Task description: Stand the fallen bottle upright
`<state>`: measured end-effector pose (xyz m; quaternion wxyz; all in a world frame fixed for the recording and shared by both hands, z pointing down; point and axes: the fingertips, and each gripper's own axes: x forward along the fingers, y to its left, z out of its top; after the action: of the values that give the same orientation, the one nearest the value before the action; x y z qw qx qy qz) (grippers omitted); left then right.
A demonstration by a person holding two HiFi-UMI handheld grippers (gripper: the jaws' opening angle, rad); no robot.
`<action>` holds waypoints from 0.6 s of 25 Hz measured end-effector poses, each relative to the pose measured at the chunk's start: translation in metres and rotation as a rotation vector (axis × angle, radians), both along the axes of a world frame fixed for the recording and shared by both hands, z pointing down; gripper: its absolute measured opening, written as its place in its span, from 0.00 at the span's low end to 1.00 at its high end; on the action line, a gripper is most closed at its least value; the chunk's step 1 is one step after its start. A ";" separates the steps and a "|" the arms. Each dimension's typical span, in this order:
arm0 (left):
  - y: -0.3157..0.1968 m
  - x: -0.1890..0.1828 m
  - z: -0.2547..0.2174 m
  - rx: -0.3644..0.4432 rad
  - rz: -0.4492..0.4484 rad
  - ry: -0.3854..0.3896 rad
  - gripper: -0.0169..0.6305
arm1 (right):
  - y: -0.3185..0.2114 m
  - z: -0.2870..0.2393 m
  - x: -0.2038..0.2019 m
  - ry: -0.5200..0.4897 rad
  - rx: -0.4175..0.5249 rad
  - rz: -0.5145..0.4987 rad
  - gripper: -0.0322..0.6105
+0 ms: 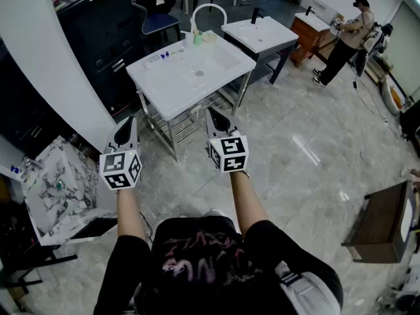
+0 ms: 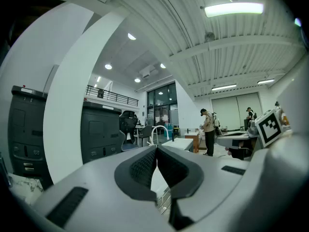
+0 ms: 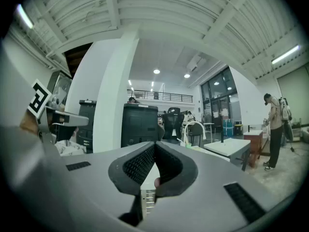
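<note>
A small clear bottle (image 1: 159,58) with a blue end lies on its side at the back left rim of the white sink basin (image 1: 190,77), which stands on a metal frame. A green bottle (image 1: 197,38) stands upright by the white arched faucet (image 1: 209,8). Both grippers hang level in front of the sink, short of it. My left gripper (image 1: 128,126) is shut and empty, its pads meeting in the left gripper view (image 2: 157,151). My right gripper (image 1: 216,118) is shut too, with nothing held (image 3: 154,149). The faucet (image 3: 195,127) shows beyond the jaws.
A second white sink (image 1: 259,31) and a wooden cabinet (image 1: 308,35) stand at the back right, where a person (image 1: 348,38) is busy. A dark cabinet (image 1: 98,31) and a white pillar (image 1: 46,64) are at the left. A marbled slab (image 1: 59,182) leans at the near left, a brown table (image 1: 384,222) at the right.
</note>
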<state>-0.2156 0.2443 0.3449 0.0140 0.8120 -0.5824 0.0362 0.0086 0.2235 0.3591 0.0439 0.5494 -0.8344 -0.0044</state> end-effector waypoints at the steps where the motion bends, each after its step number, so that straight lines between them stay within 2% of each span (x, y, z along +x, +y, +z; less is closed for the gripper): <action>1: 0.001 -0.001 0.000 0.000 0.001 0.010 0.05 | 0.000 -0.001 -0.001 0.001 0.002 0.000 0.07; 15: -0.004 -0.011 0.009 -0.020 0.023 0.035 0.05 | 0.000 -0.002 -0.011 0.020 0.022 0.010 0.07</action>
<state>-0.2266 0.2402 0.3539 0.0319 0.8190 -0.5722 0.0281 -0.0021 0.2233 0.3568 0.0464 0.5539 -0.8311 -0.0188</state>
